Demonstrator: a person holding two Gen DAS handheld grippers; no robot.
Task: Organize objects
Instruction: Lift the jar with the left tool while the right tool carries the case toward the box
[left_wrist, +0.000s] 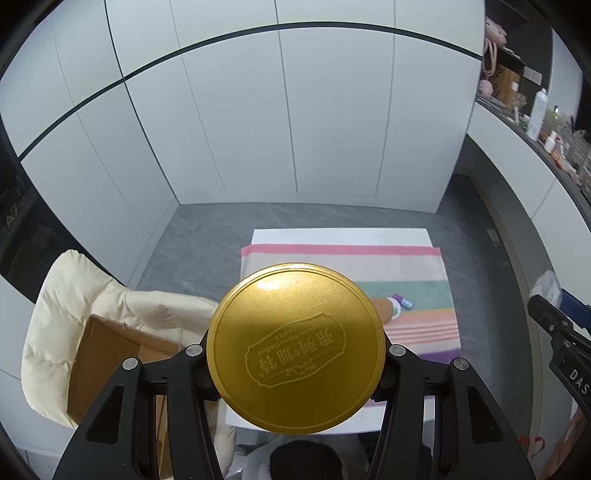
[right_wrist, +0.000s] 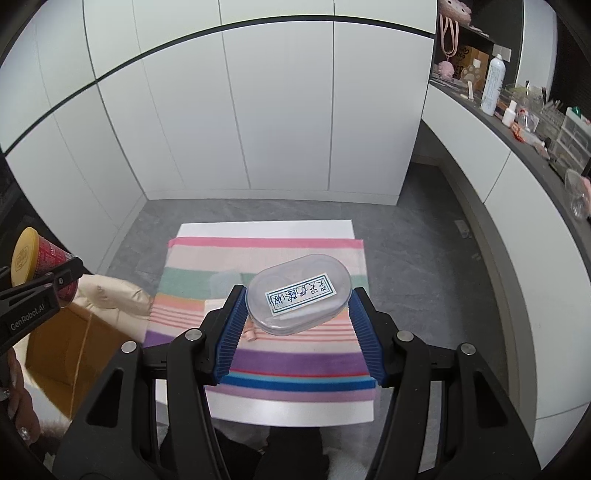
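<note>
Objects being held above striped towel, one per gripper

White board (right_wrist: 266, 226) is lying on the grey floor with the striped towel (right_wrist: 258, 354) spread over it. Cardboard box (left_wrist: 110, 354) is sitting open to the left, nested in a cream padded cushion (left_wrist: 66, 291).

Left gripper (left_wrist: 295, 369) is clamping a can with a gold lid (left_wrist: 295, 349) from both sides, lid facing the camera and filling the view; in the right wrist view the can's red wall (right_wrist: 48, 258) is showing at the left edge.

Right gripper (right_wrist: 297, 317) is gripping a clear oval plastic case (right_wrist: 299, 293) between its blue ribbed pads (right_wrist: 231, 332), hand-lettered label (right_wrist: 301, 295) facing up, case hanging above the towel.

Small items are lying on the towel: a purple-capped little bottle (left_wrist: 402, 301) on the green stripe, and a small pink piece (right_wrist: 251, 335) just beside the right gripper's left pad; cannot tell what it is.
</note>
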